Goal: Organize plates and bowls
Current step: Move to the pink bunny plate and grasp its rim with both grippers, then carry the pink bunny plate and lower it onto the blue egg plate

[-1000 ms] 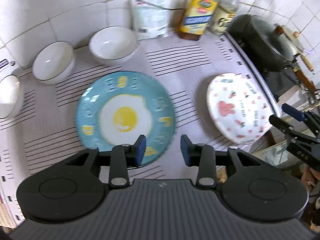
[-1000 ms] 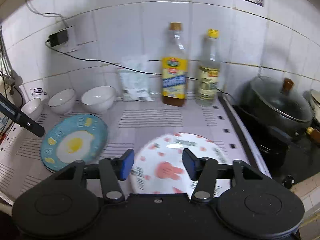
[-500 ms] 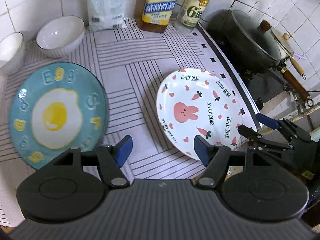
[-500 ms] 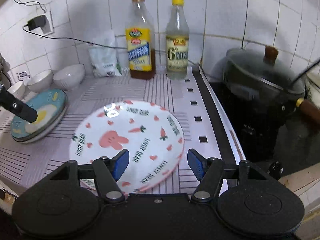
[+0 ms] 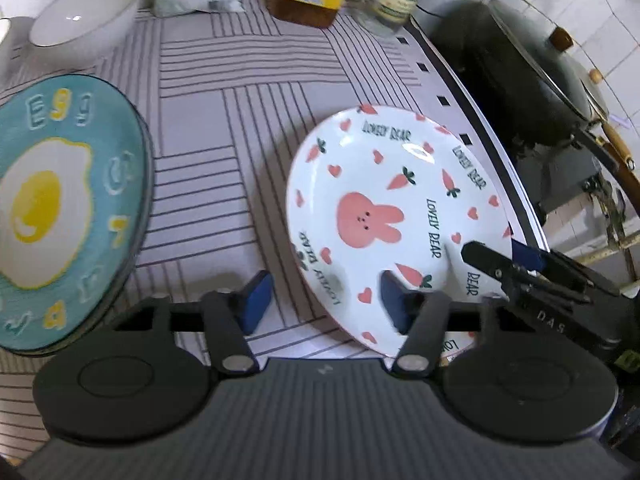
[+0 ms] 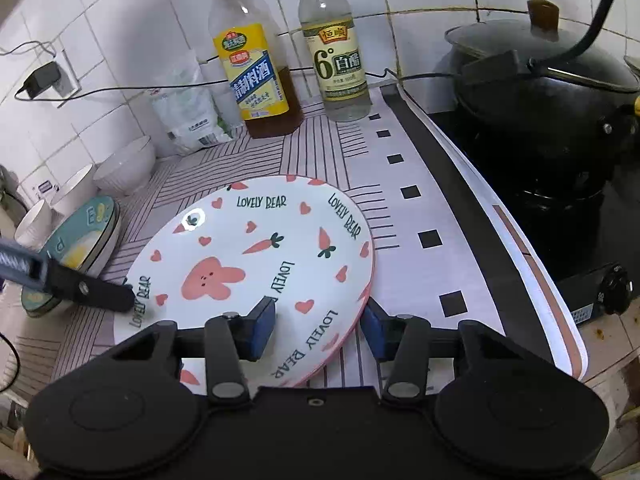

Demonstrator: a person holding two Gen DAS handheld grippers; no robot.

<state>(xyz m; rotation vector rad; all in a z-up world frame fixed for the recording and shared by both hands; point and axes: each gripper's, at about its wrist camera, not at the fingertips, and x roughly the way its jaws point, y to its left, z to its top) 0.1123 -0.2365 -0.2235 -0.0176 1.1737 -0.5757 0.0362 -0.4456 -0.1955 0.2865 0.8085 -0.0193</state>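
Observation:
A white bunny plate [image 5: 384,200] [image 6: 248,248] lies on the striped mat, with a second like plate [image 6: 124,328] showing under it. My left gripper [image 5: 325,304] straddles its left rim, one pad over the plate and one outside. Its jaws are closing, and the pads stand clear of the rim. My right gripper [image 6: 318,330] [image 5: 500,256] straddles the opposite rim the same way, also closing and not pressing. A blue egg plate [image 5: 60,208] [image 6: 80,244] sits to the left on another plate. White bowls [image 5: 80,28] [image 6: 124,168] stand behind it.
Two bottles [image 6: 256,80] [image 6: 340,60] and a white bag [image 6: 188,108] stand by the tiled wall. A black lidded pot [image 6: 540,80] sits on the stove to the right. The mat's edge [image 6: 520,280] runs beside the stove. A charger cable crosses the wall.
Both grippers sank toward the bunny plate, the left one moving across from the egg plate. Their jaws widened, then narrowed around opposite rims of the plate.

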